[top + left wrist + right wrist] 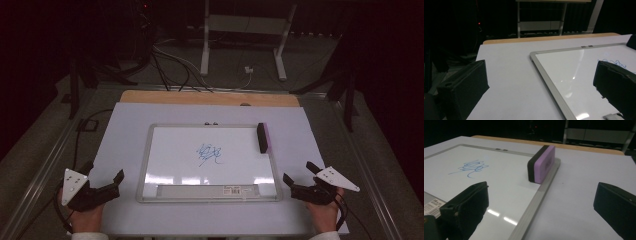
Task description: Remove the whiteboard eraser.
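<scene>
Purple eraser point(542, 163) stands on the whiteboard point(499, 187) rim, ahead of the right gripper's point(540, 205) wide-open, empty jaws.

A dim room is seen beyond the table point(125, 130), whose far wooden edge is left uncovered. Behind it, a white metal stand point(243, 30) is set on the grey floor point(310, 60), where cables point(175, 62) are trailed. Darkness surrounds the stand.

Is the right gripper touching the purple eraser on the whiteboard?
Apart. In the right gripper view, the eraser stands well beyond the open jaws of the right gripper, with bare whiteboard between. The high view shows the same gap.
</scene>
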Demonstrator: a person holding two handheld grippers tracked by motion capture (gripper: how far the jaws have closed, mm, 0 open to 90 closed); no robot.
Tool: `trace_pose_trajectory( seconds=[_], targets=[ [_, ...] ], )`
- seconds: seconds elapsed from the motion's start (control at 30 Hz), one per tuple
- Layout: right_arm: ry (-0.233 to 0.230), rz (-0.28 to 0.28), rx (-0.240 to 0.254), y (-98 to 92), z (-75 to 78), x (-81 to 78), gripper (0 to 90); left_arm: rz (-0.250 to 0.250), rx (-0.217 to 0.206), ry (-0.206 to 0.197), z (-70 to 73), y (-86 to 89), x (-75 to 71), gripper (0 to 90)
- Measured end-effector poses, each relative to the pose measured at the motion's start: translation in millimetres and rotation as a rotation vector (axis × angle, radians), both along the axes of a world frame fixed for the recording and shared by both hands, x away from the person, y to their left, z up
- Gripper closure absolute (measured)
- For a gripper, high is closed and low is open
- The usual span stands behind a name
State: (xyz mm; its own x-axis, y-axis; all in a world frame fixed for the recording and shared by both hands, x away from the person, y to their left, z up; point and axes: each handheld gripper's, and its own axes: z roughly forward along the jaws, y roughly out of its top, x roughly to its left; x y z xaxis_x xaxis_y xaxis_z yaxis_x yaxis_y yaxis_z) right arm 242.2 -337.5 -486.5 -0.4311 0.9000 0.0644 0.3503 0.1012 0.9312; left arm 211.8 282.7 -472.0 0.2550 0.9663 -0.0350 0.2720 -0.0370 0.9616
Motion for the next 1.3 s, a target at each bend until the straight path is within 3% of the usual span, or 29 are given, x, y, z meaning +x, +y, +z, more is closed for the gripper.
trace_pose_trajectory(
  seconds=[0.2,0.53,0.83,1.13,1.3],
  targets=[
    [-0.008,-0.022,0.029,-5.0,1.6,-0.5,0.3,0.01,0.012,-0.001,-1.9,-0.2,0.3,0.4],
    [-0.028,-0.031,0.009,0.2,15.7,-1.3,0.3,0.019,0.011,0.005,-7.0,-1.2,1.4,0.4],
    [-0.007,-0.018,-0.041,6.3,41.5,14.4,0.3,0.025,-0.012,0.017,-10.1,-0.5,2.0,0.4],
    [-0.025,-0.011,-0.022,8.0,67.3,31.5,0.3,0.026,0.005,0.026,-12.5,-2.4,3.6,0.4],
    [-0.021,-0.004,-0.008,10.6,70.6,39.9,0.3,0.018,0.013,0.033,-14.3,-5.9,6.5,0.4]
  ],
)
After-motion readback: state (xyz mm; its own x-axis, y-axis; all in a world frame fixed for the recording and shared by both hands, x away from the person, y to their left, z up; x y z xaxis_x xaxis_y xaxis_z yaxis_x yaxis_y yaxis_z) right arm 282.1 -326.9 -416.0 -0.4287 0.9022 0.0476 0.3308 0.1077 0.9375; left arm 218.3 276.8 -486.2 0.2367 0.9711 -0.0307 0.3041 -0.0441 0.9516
